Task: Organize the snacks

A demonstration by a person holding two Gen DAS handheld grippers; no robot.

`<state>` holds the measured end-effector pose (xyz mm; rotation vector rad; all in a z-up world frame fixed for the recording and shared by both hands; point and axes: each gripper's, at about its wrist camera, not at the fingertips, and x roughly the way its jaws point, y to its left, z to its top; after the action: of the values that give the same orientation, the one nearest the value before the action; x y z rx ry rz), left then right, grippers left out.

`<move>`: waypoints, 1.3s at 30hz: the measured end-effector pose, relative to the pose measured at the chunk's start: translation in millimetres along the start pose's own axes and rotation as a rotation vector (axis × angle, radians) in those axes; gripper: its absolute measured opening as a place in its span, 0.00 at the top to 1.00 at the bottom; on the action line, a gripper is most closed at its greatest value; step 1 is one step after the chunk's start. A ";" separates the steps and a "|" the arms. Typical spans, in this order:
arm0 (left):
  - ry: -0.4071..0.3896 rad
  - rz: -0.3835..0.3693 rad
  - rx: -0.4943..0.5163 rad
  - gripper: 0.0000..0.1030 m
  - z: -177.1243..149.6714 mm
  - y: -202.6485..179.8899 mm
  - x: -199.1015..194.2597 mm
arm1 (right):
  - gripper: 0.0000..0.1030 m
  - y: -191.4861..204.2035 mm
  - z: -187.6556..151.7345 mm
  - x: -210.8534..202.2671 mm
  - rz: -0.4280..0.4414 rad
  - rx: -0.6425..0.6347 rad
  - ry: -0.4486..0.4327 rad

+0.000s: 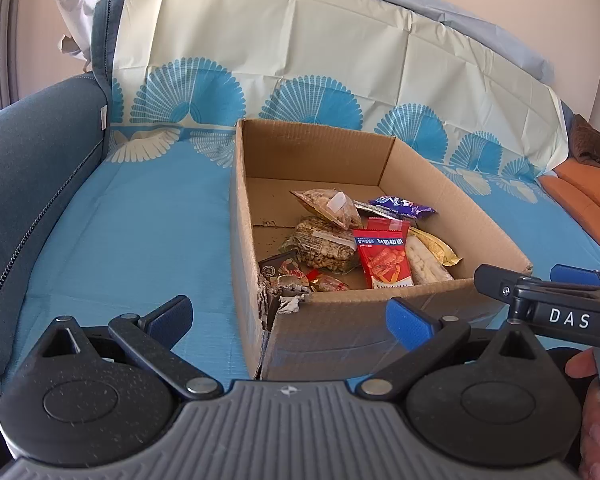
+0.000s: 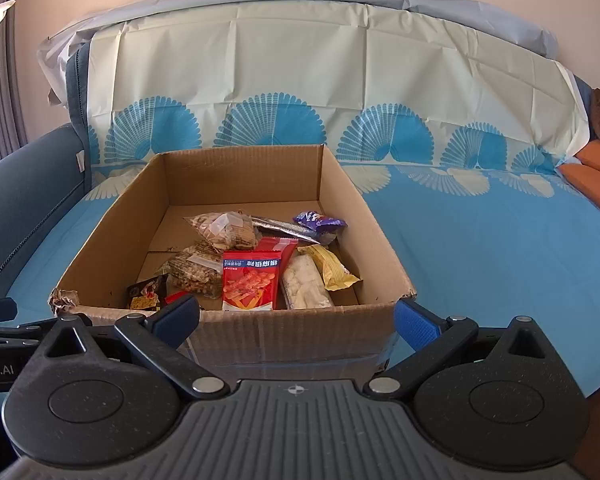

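The sofa (image 2: 16, 200) was draped in a thin blue sheet (image 2: 480, 248) with white and blue fan prints, creased from folding and run up over the backrest; I took it for a cover that gave a plain, smooth work surface

The box (image 2: 140, 224) sat on the sheet, open-topped, brown corrugated card, flaps gone. Its near-left corner was torn and crushed, the liner peeling grey in the left view. The low walls let me reach in from the front, which I judged was why both tools were held low, just before the near wall

Left gripper (image 1: 290, 320): jaws wide apart, blue ribbed pads, nothing between them; it faced the torn corner. Right gripper (image 2: 296, 320): jaws likewise spread and empty, squared on the near wall. Its fingers crossed the right edge of the left view, so the two stood close, side by side

All snacks I could see lay inside the box, heaped toward the near-right of the floor, none on the sheet:
- red packet (image 2: 252, 280), glossy film, flat, leaning up against the near wall
- white bar (image 2: 304, 288), clear wrap, blocky, just right of it
- nut bags (image 2: 220, 232), two clear crinkled pouches, lumpy
- yellow wrapper (image 2: 332, 268), crumpled foil
- purple packet (image 2: 320, 222), small, at the back
- dark sachet (image 2: 148, 292), by the near-left corner

I judged the sorting done or close to it
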<state>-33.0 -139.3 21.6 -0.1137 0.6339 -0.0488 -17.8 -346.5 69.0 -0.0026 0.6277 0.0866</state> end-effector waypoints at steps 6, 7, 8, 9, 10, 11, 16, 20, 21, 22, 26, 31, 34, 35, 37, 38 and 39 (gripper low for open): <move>-0.002 -0.003 0.009 0.00 -0.1 -1.8 -0.3 | 0.01 0.8 -0.1 0.0 0.000 -0.001 0.000; -0.003 -0.003 0.011 0.00 -0.1 -2.0 -0.5 | 0.01 0.9 -0.2 -0.1 -0.001 -0.001 0.000; -0.004 -0.003 0.011 0.00 0.0 -1.9 -0.4 | 0.01 0.9 -0.1 -0.1 -0.001 -0.002 -0.001; -0.003 -0.003 0.010 0.00 0.0 -2.1 -0.3 | 0.01 1.0 0.0 -0.3 0.000 -0.004 -0.001; -0.003 -0.003 0.010 0.00 0.0 -2.3 -0.4 | 0.01 1.2 0.3 -0.6 0.000 -0.006 -0.001; -0.004 -0.003 0.011 0.00 0.0 -2.3 -0.5 | 0.01 1.1 0.4 -0.8 0.000 -0.007 -0.001; -0.015 -0.005 0.028 0.00 0.1 -3.3 -1.6 | 0.01 1.4 0.4 -0.9 0.000 -0.007 -0.002; -0.019 -0.011 0.040 0.00 -1.3 -5.0 -3.0 | 0.01 1.3 0.5 -1.0 0.000 -0.008 -0.002; -0.020 -0.014 0.043 0.00 -1.5 -5.2 -3.1 | 0.01 1.3 0.4 -1.0 0.000 -0.008 -0.002; -0.021 -0.017 0.045 0.00 -1.9 -4.9 -3.3 | 0.01 1.4 0.3 -1.0 0.000 -0.007 -0.002; -0.022 -0.030 0.046 0.00 -2.5 -3.8 -3.2 | 0.01 1.5 0.3 -1.2 0.000 -0.007 -0.002; -0.033 -0.043 0.049 0.00 -3.4 -2.9 -4.9 | 0.01 1.6 0.4 -1.5 0.000 -0.007 -0.002; -0.037 -0.049 0.054 0.00 -3.9 -3.5 -5.3 | 0.01 1.6 0.2 -1.4 -0.001 -0.006 -0.002; -0.038 -0.051 0.054 0.00 -4.0 -3.8 -5.2 | 0.01 1.6 0.2 -1.4 -0.001 -0.006 -0.002; -0.039 -0.052 0.055 0.00 -4.3 -3.8 -5.2 | 0.01 1.5 0.0 -1.3 -0.001 -0.007 -0.002; -0.039 -0.053 0.055 0.00 -4.3 -3.8 -5.1 | 0.01 1.6 0.0 -1.4 -0.001 -0.007 -0.002; -0.040 -0.054 0.055 0.00 -4.6 -3.6 -5.4 | 0.01 1.7 0.0 -1.4 -0.001 -0.007 -0.002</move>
<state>-40.2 -142.9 21.5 -0.0783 0.5893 -0.1154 -19.1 -344.9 69.8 -0.0094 0.6252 0.0881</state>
